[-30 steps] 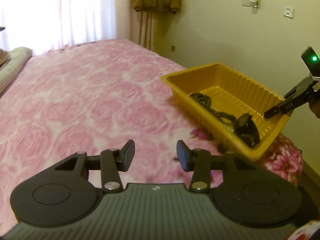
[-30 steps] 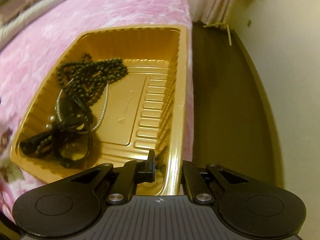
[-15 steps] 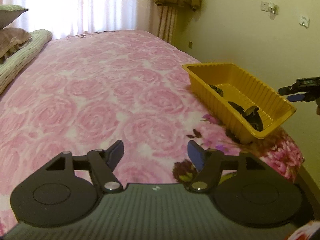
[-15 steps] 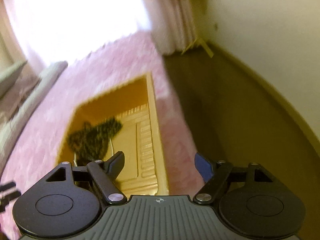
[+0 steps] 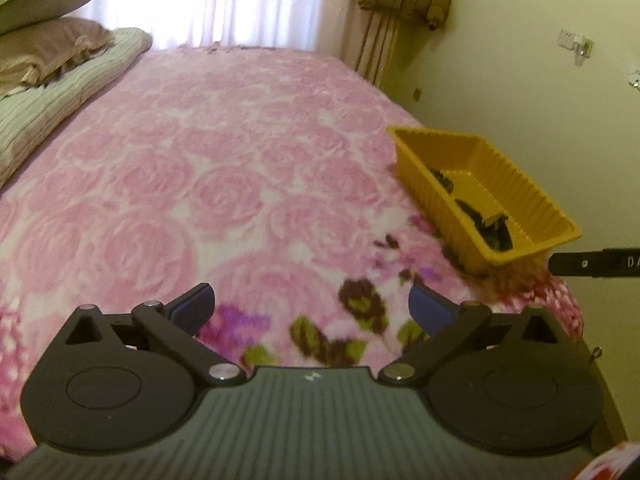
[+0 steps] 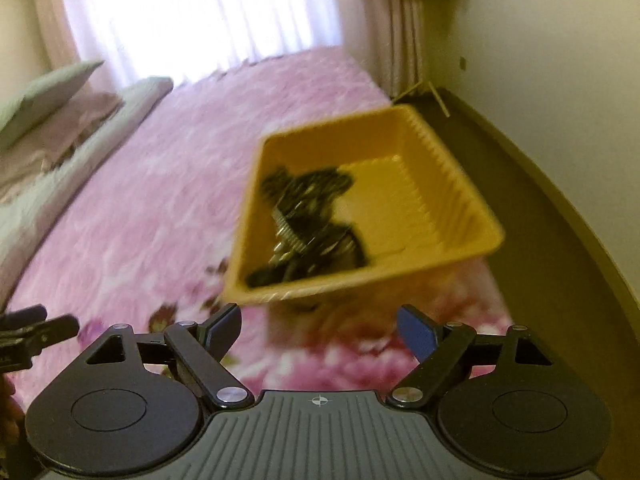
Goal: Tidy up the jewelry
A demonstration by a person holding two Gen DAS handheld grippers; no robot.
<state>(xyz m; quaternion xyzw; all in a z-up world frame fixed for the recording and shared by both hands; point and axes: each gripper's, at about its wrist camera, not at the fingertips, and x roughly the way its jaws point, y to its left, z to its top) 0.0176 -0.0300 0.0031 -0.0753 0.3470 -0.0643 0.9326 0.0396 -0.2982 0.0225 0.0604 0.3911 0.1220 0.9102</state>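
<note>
Tangled dark jewelry [image 6: 308, 220] in yellow tray [image 6: 452, 188]

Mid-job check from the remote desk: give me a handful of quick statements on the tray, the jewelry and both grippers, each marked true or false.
1. The yellow ribbed plastic tray sits on the pink rose-patterned bedspread near the bed's corner. True.
2. The tangle of dark beaded jewelry lies on the bedspread outside the tray. False: it lies inside the tray.
3. The left gripper is clamped on a necklace. False: its jaws are opening, with nothing between them.
4. The right gripper holds nothing. True: its jaws are opening, and only bedspread shows between them.
5. The tray has a lid on it. False: it is open-topped.
</note>
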